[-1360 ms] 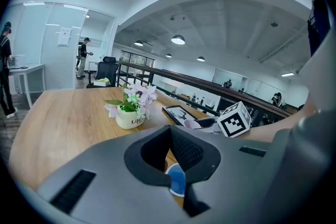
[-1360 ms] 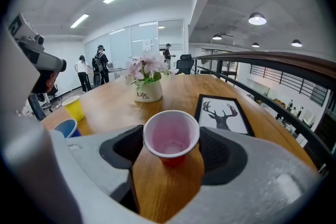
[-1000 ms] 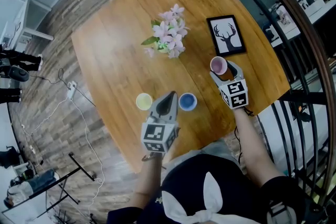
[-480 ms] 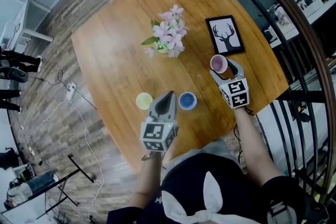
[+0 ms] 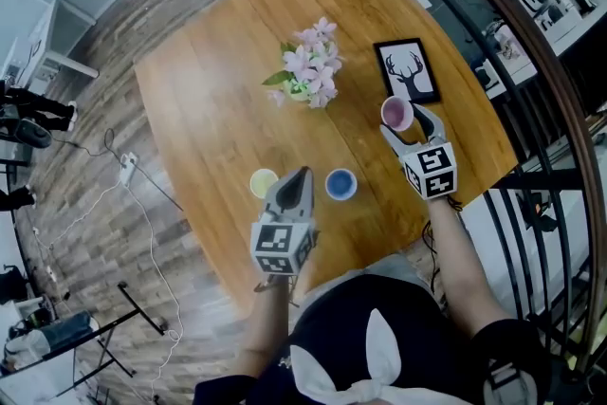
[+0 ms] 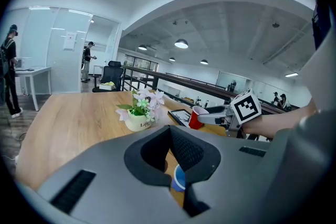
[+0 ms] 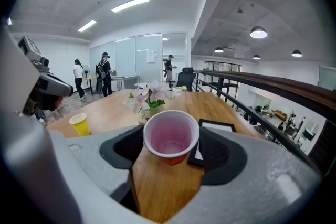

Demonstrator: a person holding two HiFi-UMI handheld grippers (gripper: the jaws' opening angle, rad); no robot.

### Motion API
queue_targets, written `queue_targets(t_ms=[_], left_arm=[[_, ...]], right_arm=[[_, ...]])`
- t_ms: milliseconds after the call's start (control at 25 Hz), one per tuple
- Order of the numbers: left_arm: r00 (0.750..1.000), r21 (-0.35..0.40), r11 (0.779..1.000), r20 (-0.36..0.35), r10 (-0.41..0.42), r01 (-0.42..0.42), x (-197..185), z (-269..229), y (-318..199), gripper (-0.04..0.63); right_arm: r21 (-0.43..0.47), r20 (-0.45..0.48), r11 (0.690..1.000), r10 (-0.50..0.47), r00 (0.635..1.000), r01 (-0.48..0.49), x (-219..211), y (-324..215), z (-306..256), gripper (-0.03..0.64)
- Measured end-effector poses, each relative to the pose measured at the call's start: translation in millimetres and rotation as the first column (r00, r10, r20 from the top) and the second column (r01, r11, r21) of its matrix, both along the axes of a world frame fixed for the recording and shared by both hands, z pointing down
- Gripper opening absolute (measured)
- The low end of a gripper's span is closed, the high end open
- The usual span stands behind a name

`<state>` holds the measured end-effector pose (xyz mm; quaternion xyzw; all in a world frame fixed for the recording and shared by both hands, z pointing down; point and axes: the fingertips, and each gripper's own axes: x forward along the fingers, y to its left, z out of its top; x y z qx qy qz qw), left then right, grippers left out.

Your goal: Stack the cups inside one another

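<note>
No cup sits inside another yet, so the stacking is at its first step. The right gripper (image 5: 406,126) clasps the red cup (image 5: 395,114) by its sides, jaws spread wide round it, mouth up and empty. It seems held just off the wooden table (image 5: 209,100), though the gap beneath is hard to read. The blue cup (image 5: 340,184) stands upright at about 7 o'clock from the red one, and the yellow cup (image 5: 263,183) stands at 9 o'clock from the blue, apart from it. Between these two the left gripper (image 5: 300,180) points toward 12 o'clock, its jaws closed together on nothing. By my reading, both nestings are yet to be done.
</note>
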<state>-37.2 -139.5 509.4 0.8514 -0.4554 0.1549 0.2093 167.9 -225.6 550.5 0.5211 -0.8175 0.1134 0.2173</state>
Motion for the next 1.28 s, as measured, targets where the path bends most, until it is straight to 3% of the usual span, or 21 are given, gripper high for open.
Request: queue_targets(t_ms=[640, 1280], left_arm=[[0.993, 0.026, 0.992, -0.013, -0.12, 0.12, -47, -14, 15, 0.011], [0.975, 0.071, 0.972, -0.013, -0.222, 0.222, -94, -24, 29, 0.011]], right_arm=[[0.149, 0.035, 0.986, -0.085, 0.996, 0.079, -35, 21, -86, 0.325], [0.18, 0.06, 0.956, -0.244, 0.968, 0.23, -91, 61, -111, 0.325]])
